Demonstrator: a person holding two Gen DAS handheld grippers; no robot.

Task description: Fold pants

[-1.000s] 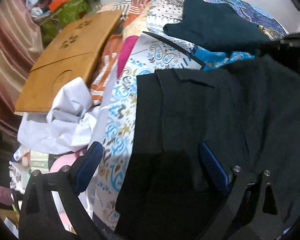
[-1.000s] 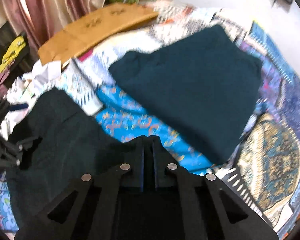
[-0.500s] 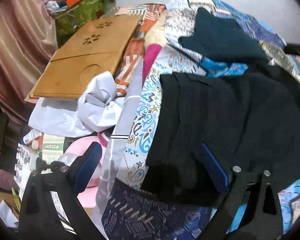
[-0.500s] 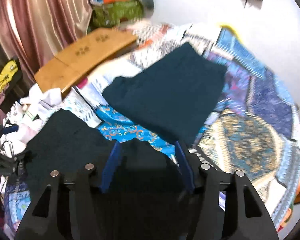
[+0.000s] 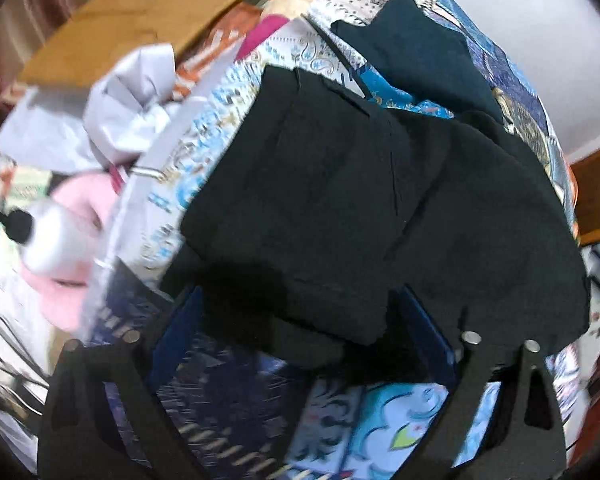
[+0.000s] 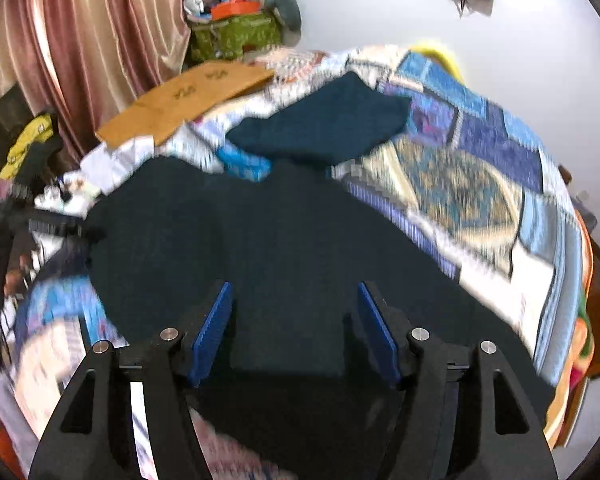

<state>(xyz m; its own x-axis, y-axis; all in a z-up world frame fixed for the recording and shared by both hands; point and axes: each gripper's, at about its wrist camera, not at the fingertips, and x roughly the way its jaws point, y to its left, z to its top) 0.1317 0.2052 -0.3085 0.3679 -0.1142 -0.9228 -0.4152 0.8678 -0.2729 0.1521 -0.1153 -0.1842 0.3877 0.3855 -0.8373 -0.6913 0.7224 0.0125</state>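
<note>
So the bed's got a busy patchwork quilt (image 6: pixel 460 184) over it. Black pants (image 5: pixel 360 208) lie folded mid-quilt, a dark teal folded garment (image 6: pixel 324 128) sits at their 12 o'clock, and a wooden board (image 6: pixel 188 96) plus crumpled white cloth (image 5: pixel 112 120) at 10 o'clock.

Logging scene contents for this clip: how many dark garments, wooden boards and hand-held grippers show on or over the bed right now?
Dark garments: 2, the black pants in front and a folded dark teal garment behind.
Wooden boards: 1, the wooden board at the bed's far edge.
Hand-held grippers: 2, the left hand-held gripper and the right hand-held gripper, both open over the pants.
Total: 5
</note>
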